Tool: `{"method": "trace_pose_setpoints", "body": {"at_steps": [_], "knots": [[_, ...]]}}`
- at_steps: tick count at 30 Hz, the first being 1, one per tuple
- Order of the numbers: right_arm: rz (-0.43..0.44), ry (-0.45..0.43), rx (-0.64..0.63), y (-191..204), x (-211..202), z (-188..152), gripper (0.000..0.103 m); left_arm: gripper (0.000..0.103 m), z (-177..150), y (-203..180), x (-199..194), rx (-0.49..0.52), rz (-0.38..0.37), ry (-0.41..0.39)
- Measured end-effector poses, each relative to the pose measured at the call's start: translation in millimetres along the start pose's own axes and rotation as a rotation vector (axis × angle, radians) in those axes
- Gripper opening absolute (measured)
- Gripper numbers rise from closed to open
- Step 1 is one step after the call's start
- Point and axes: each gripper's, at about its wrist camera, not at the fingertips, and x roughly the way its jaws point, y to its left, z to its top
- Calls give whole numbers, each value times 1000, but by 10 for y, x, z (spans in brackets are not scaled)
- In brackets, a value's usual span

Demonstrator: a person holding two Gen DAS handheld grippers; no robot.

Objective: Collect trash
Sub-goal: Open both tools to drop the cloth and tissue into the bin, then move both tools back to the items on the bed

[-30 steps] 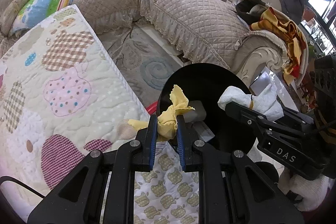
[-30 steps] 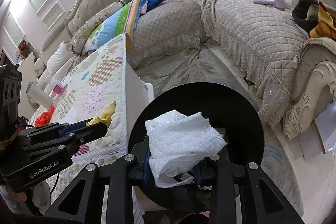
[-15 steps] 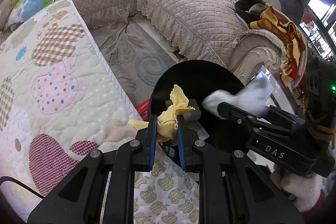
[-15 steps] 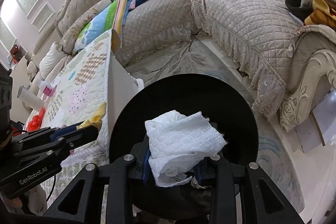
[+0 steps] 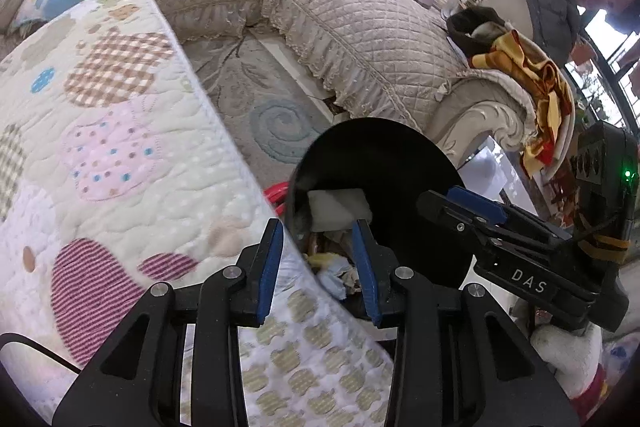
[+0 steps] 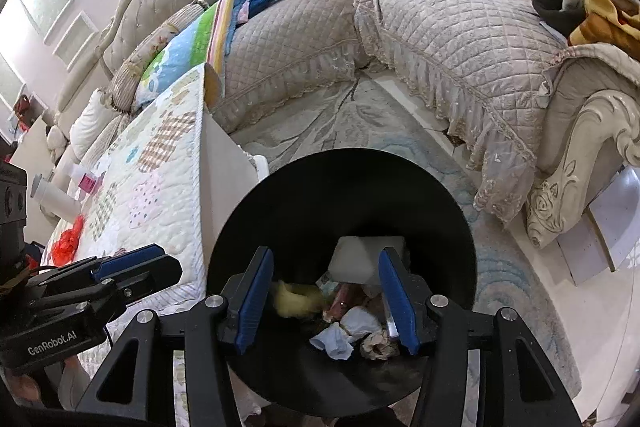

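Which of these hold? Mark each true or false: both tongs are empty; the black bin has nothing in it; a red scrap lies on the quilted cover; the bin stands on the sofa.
1. Both tongs are empty. True: left tongs and right tongs have just been opening, nothing between the jaws.
2. The black bin has nothing in it. False: crumpled trash lies inside.
3. A red scrap lies on the quilted cover. True.
4. The bin stands on the sofa. False: it is on the rug.

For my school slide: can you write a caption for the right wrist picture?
Right claw open above the black trash bin, a yellow scrap lying among the crumpled trash inside.
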Motion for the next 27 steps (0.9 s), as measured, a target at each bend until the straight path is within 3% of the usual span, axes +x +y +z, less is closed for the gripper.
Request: {"method": "trace_pose_setpoints", "body": {"at_steps": [7, 14, 24, 27], "knots": [[59, -11, -78, 397, 0, 38, 53, 34, -161, 423, -400, -60, 114, -50], [140, 37, -216, 1106, 214, -5, 53, 34, -482, 1068, -892, -182, 234, -74], [291, 140, -440, 2339, 610, -344, 54, 34, -1345, 1985, -1778, -385, 378, -101], [340, 169, -503, 2734, 703, -491, 64, 34, -1684, 2259, -2032, -463, 423, -105]]}}
